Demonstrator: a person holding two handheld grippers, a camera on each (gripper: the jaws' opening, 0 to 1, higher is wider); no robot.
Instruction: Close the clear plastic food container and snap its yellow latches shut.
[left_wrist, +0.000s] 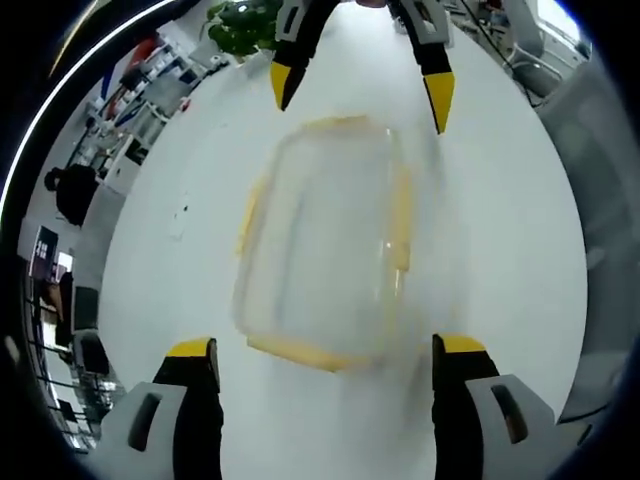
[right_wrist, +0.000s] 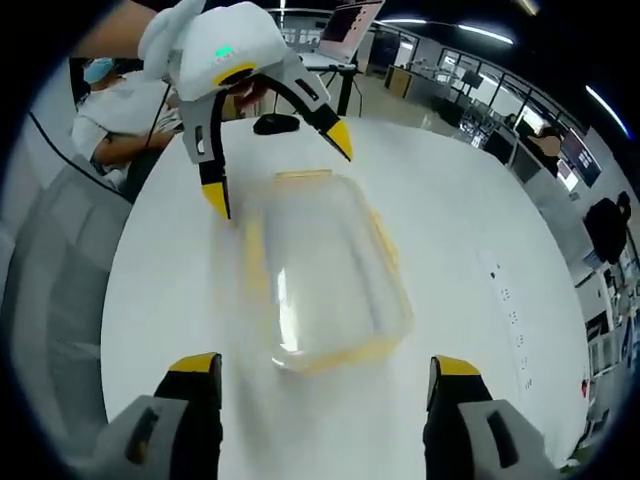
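Both grippers stand released with nothing between their tips. We count two yellow-tipped jaws of the left gripper (left_wrist: 325, 352) rising from the bottom of the left gripper view, set wide apart on either side of the near end of one clear plastic food container (left_wrist: 322, 240). In the right gripper view, the right gripper (right_wrist: 327, 367) shows two jaws likewise spread at the bottom of the frame, apart from the container (right_wrist: 320, 272).

We see a single container, blurred in both views, lying at the centre of each frame on one white table (left_wrist: 490, 250). Its yellow latches (left_wrist: 401, 215) run along the edges; we make out yellow strips on all four sides, but the blur keeps us from telling whether they are snapped down.

At the top of the left gripper view the right gripper comes in, two jaws open, beyond the far end of the container. At the upper left of the right gripper view the left gripper does the same.

One potted plant (left_wrist: 243, 24) sits at the top left of the left gripper view.
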